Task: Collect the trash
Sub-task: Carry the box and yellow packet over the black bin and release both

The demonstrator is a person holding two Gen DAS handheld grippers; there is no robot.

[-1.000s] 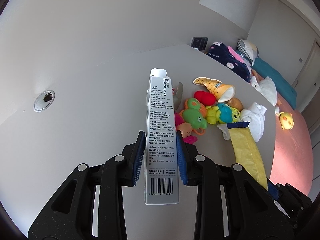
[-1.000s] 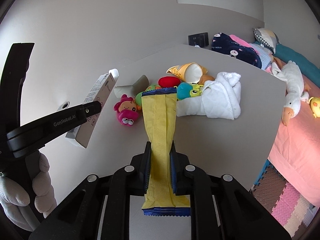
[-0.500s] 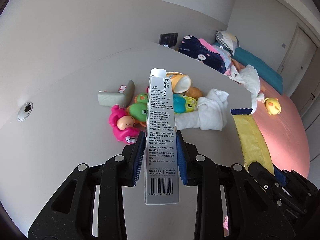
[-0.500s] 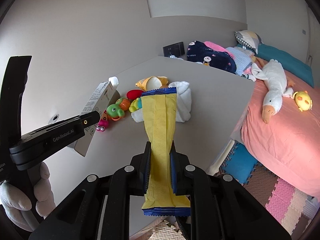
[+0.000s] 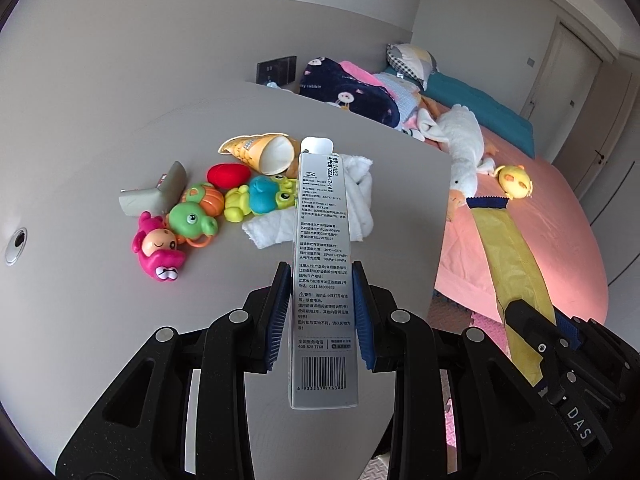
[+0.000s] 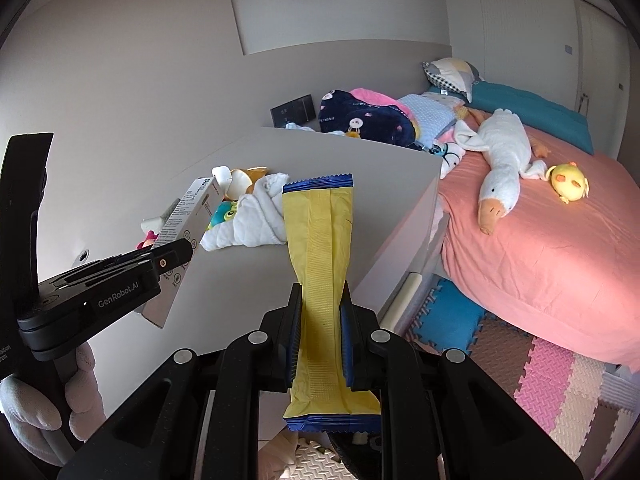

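- Left gripper (image 5: pixel 320 312) clamped on a tall grey carton (image 5: pixel 322 280) — blue pads pressed to both long sides, barcode end nearest the camera, white tab end pointing away over the table (image 5: pixel 100 300).
- Seen from the right wrist view too: same gripper (image 6: pixel 176 256) sticking in from the left edge, carton (image 6: pixel 188 220) tilted in its grip, gloved hand (image 6: pixel 48 408) wrapped round the handle below.
- Further left on the table, beyond the carton: pink doll toy (image 5: pixel 158 252), green frog-ish toy (image 5: pixel 192 220), small grey box (image 5: pixel 154 196), red oval toy (image 5: pixel 228 174), orange cone-shaped toy (image 5: pixel 260 150), blue and yellow rubber toys (image 5: pixel 258 200) bunched together.
- White folded cloth (image 5: pixel 360 204) just beside the toys, partly hidden behind the carton.
- Right gripper (image 6: pixel 320 336) closed tight on a long yellow wrapper (image 6: pixel 320 248) with blue crimped ends — pinched near its lower third, top end standing up and a bit twisted, held clear of the table near its edge.
- Same wrapper (image 5: pixel 512 256) visible at the right of the left wrist view, rising out of the right gripper (image 5: pixel 540 332).
- Off to the right: bed with pink sheet (image 6: pixel 560 248), white goose plush (image 6: pixel 500 164) lying on it, small yellow chick toy (image 6: pixel 568 180) beside that, foam floor mats (image 6: pixel 540 380) below.
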